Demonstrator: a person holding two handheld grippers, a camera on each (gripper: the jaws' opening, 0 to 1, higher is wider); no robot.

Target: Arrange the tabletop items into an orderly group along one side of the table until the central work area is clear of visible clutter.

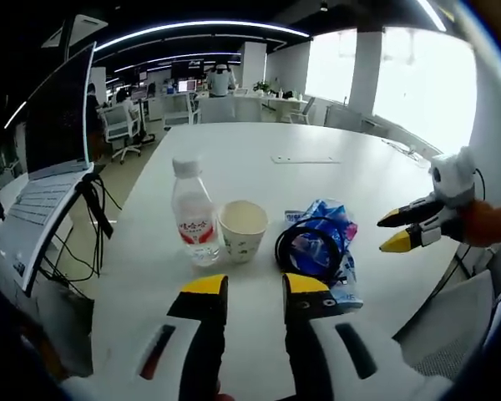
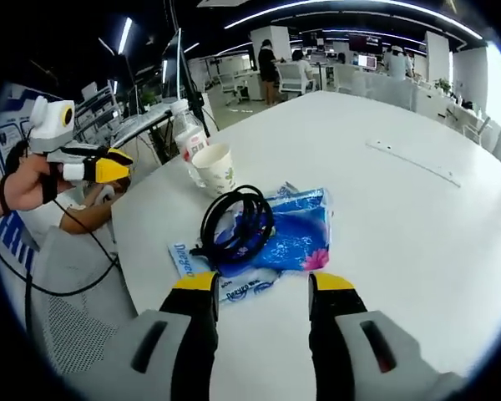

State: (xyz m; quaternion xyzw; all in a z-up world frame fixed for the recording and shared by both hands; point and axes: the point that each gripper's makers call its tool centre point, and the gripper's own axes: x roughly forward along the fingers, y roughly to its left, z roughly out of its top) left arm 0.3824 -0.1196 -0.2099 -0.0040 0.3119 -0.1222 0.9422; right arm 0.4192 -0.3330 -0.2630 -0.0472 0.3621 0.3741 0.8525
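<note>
I see the paper cup (image 1: 243, 230) near the table (image 1: 317, 180) edge, the water bottle (image 1: 194, 215) with its red label just beside it. On the cup's other side lies a blue tissue pack (image 2: 290, 230), lettering unreadable, with a coiled black cable (image 2: 236, 219) on top. My left gripper (image 1: 257, 294) and right gripper (image 2: 264, 292) are both spread, holding nothing.

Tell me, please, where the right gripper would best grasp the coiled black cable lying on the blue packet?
Probably the near arc of the black cable coil. It lies flat on the blue packet, so the right gripper, jaws open, could come down from above and straddle that bundle of strands.
</note>
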